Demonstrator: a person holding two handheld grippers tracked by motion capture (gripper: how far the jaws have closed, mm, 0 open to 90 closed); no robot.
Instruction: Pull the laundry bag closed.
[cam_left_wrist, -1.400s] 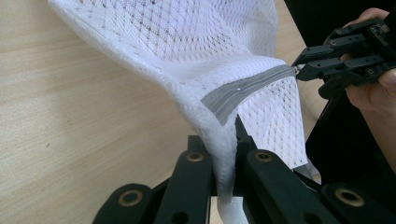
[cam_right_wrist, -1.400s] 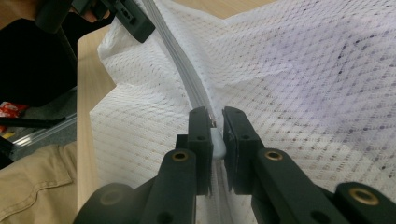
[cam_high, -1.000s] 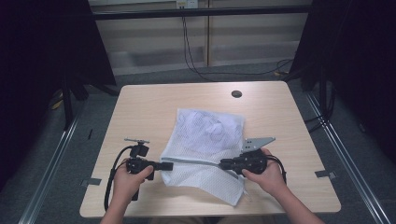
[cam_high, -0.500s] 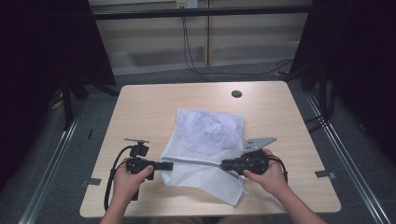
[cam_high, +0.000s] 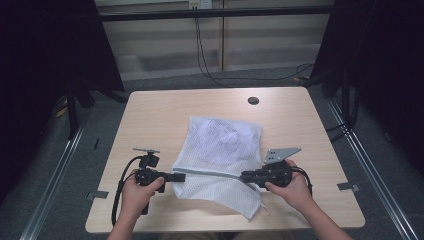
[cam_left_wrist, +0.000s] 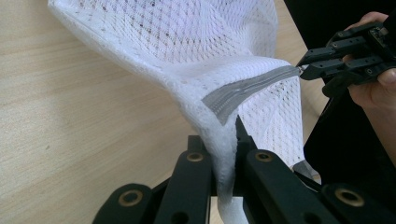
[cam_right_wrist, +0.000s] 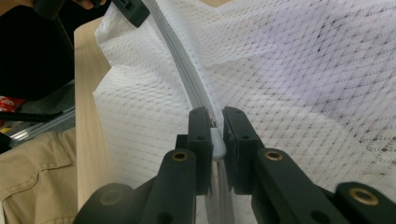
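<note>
1. From above, a white mesh laundry bag (cam_high: 220, 157) lies on a light wooden table (cam_high: 150, 115), a little toward six o'clock from the table's middle.
2. I hold a black gripper in each hand, and both come in from the six o'clock edge.
3. My left gripper (cam_high: 179, 177) sits at the bag's nine o'clock side, its jaws pointing toward three o'clock.
4. In the left gripper view, my left gripper (cam_left_wrist: 224, 154) has its jaws drawn narrow on a bunched fold of the bag (cam_left_wrist: 196, 42) at the end of the grey zipper (cam_left_wrist: 243, 88).
5. My right gripper (cam_high: 246, 176) sits at the bag's four o'clock side, jaws pointing toward nine o'clock, facing my left one.
6. In the right gripper view, my right gripper (cam_right_wrist: 215, 126) is closed narrow on the pale zipper pull (cam_right_wrist: 217, 142), with the zipper line running away toward eleven o'clock.
7. The zipper (cam_high: 212, 174) is stretched in a near-straight line between my two grippers, lifted slightly off the table.
8. A small dark round hole (cam_high: 253, 100) marks the table near its twelve o'clock edge, well apart from the bag.
9. A grey three-cornered plate (cam_high: 281, 152) stands on top of my right gripper.
</note>
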